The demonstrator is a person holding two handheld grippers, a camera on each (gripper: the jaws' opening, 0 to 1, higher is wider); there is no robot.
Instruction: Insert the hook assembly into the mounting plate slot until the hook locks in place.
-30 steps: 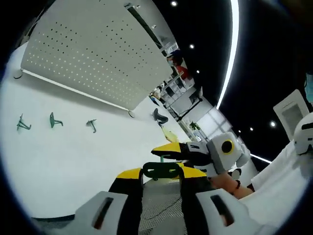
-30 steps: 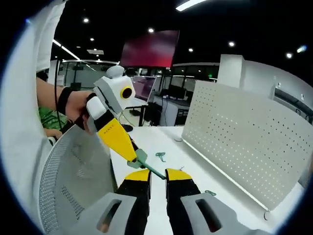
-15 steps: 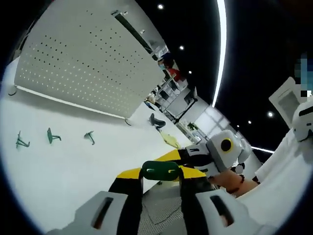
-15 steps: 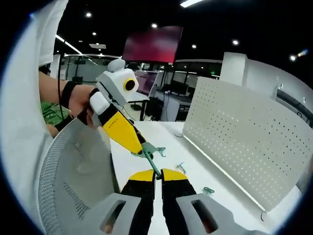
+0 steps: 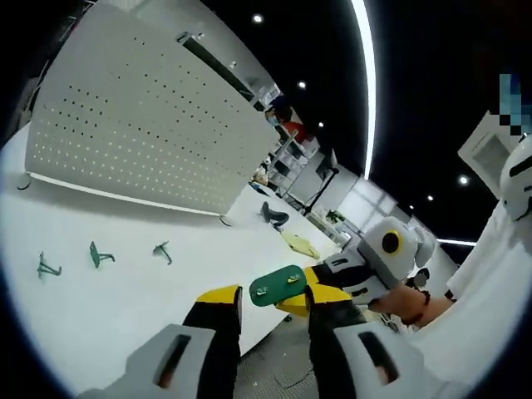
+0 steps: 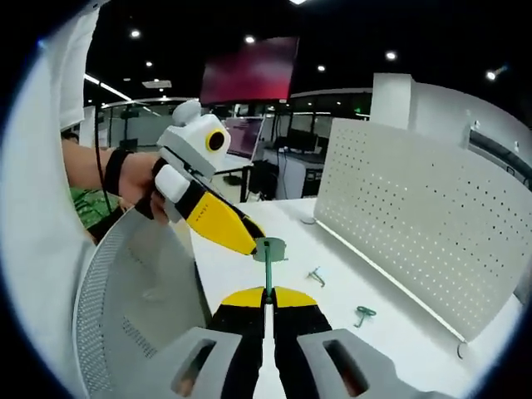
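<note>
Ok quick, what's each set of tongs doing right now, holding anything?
Left tongs: shut on the green plate.
Right tongs: shut on the thin green hook stem.

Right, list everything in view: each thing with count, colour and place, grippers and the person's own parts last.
Pegboard: one, white, standing upright at the table's far edge.
Table: one, white, under the pegboard.
Loose hooks: three, green, in a row on the table before the pegboard.
Mounting plate: one, green, held at the left gripper's tips.
Hook rod: one, green, rising from the right gripper's tips to the plate.
Mesh chair: one, grey, beside the table.
Left gripper: yellow-tipped.
Right gripper: yellow-tipped, shut on the rod.
Hand: one, holding the left gripper.
</note>
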